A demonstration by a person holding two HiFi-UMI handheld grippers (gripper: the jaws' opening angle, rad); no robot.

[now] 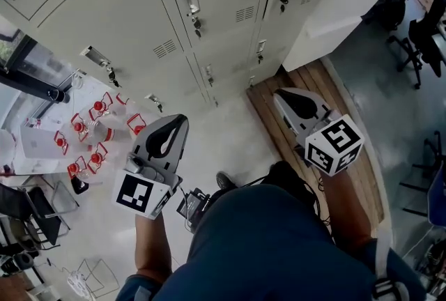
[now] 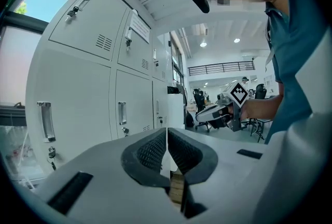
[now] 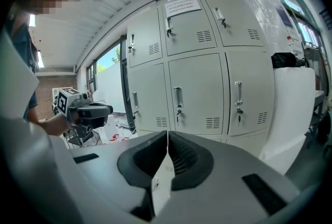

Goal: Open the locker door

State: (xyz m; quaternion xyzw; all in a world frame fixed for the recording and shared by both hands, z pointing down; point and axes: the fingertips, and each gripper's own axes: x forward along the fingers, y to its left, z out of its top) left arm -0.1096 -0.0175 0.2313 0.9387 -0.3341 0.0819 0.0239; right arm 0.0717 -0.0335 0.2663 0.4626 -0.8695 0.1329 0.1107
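Note:
A bank of cream locker doors [image 1: 216, 7] with metal handles and keys stands ahead of me, all closed. In the right gripper view the closest doors [image 3: 197, 93] show upright handles [image 3: 178, 97] and vent slots. My left gripper [image 1: 178, 120] hangs above the floor, short of the lockers, jaws together with nothing between them [image 2: 167, 130]. My right gripper [image 1: 282, 95] is held further right, also away from the doors, its jaws shut and empty [image 3: 167, 135]. Each gripper shows in the other's view: the right gripper [image 2: 223, 112] and the left gripper [image 3: 83, 110].
A wooden pallet [image 1: 279, 118] lies on the floor under the right gripper. A white block [image 1: 348, 0] juts out right of the lockers. A table with red-marked items [image 1: 90, 132] stands at left, office chairs [image 1: 418, 35] at far right.

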